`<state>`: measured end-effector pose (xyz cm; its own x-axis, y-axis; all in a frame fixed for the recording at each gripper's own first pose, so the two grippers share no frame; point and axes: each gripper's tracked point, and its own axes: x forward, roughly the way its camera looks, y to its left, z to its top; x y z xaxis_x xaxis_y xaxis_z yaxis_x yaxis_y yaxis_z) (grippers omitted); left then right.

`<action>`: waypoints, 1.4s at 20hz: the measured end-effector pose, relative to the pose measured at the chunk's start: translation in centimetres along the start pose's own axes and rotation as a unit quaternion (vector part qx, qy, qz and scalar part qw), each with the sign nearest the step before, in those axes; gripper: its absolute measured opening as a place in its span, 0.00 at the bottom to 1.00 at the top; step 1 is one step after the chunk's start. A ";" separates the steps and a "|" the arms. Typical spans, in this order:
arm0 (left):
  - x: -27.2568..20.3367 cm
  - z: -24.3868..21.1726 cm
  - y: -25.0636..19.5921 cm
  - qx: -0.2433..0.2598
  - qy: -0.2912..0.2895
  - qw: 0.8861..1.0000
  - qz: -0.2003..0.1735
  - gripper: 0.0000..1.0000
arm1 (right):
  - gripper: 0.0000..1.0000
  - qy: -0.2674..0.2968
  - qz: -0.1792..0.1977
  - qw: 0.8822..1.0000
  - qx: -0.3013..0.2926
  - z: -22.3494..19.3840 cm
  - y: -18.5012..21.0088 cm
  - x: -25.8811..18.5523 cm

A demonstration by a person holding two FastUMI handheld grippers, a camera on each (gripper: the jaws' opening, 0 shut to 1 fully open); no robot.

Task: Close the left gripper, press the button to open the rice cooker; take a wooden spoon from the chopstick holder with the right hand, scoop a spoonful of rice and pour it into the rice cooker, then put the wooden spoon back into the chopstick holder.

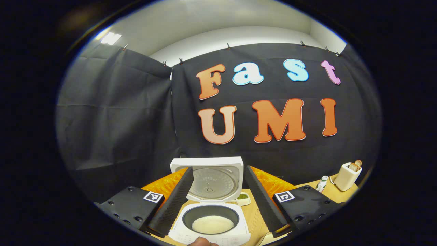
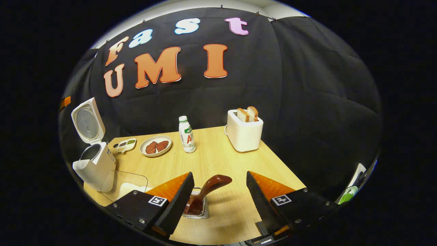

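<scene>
Rice cooker (image 1: 210, 205) lid up, rice inside. Wooden spoon (image 2: 206, 193) in chopstick holder (image 2: 199, 208), near desk (image 2: 218, 160) front edge. Both jaws open, empty.

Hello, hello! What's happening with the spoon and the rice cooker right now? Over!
Both grippers open, empty. Rice cooker lid up, rice inside. Wooden spoon sits in chopstick holder between right fingers. Nothing blocking.

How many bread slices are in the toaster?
2 slices, side by side, sticking up out of the toaster at the table's far right: one on the left, one on the right. None look hidden.
</scene>
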<state>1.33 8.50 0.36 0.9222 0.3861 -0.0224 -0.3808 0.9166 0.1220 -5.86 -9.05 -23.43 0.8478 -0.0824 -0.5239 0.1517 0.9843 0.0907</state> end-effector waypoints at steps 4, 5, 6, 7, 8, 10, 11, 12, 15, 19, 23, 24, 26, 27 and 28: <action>-1.6 -1.0 -1.1 0.009 0.018 1.000 0.002 1.00 | 0.95 0.037 0.023 0.999 0.019 -2.4 0.6 2.4; -1.9 -1.1 -1.1 0.009 0.020 1.000 0.006 1.00 | 0.96 0.044 0.030 0.998 0.027 -2.8 0.7 2.9; -2.3 -1.2 -1.1 0.008 0.023 1.000 0.011 1.00 | 0.96 0.052 0.039 0.997 0.038 -3.1 1.1 3.5; -2.8 -1.3 -1.3 0.011 0.026 1.000 0.014 1.00 | 0.96 0.060 0.048 0.996 0.052 -3.6 1.4 4.0; -3.2 -1.6 -1.3 0.019 0.030 0.999 0.022 1.00 | 0.95 0.066 0.058 0.994 0.067 -3.8 1.7 4.5; -4.1 -1.9 -1.3 0.034 0.035 0.998 0.030 1.00 | 0.95 0.069 0.070 0.992 0.081 -4.4 2.2 5.5; -4.5 -2.2 -1.6 0.040 0.040 0.998 0.033 1.00 | 0.94 0.066 0.076 0.991 0.086 -4.4 2.2 5.8; -5.0 -2.3 -1.6 0.048 0.043 0.997 0.036 1.00 | 0.92 0.063 0.083 0.990 0.097 -4.2 2.4 5.9; -6.0 -2.7 -1.6 0.061 0.051 0.996 0.047 1.00 | 0.74 0.080 0.107 0.980 0.148 -4.8 3.0 6.3; -6.9 -3.9 -2.2 0.059 0.078 0.994 0.049 1.00 | 0.50 0.083 0.134 0.969 0.189 -5.0 3.6 5.7; -6.6 -3.8 -2.6 0.065 0.079 0.994 0.034 1.00 | 0.21 0.093 0.123 0.969 0.196 -5.3 4.3 5.4; -6.3 -3.9 -2.7 0.061 0.079 0.995 0.027 1.00 | 0.20 0.092 0.115 0.970 0.194 -5.3 4.4 5.3; -5.3 -4.4 -3.5 0.054 0.081 0.995 0.007 1.00 | 0.19 0.082 0.104 0.972 0.193 -5.2 4.8 4.7; -4.9 -4.7 -3.7 0.054 0.080 0.995 -0.004 1.00 | 0.19 0.077 0.097 0.973 0.193 -5.3 4.7 4.1; -4.6 -4.7 -3.8 0.055 0.076 0.995 -0.014 1.00 | 0.19 0.073 0.089 0.974 0.195 -5.4 4.6 3.6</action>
<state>-1.77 3.72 -4.67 0.9080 0.3797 -0.1770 -0.3377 0.9135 0.2270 -4.83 -3.94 -29.50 0.8014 0.1351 -0.5826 0.2141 0.8447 0.4905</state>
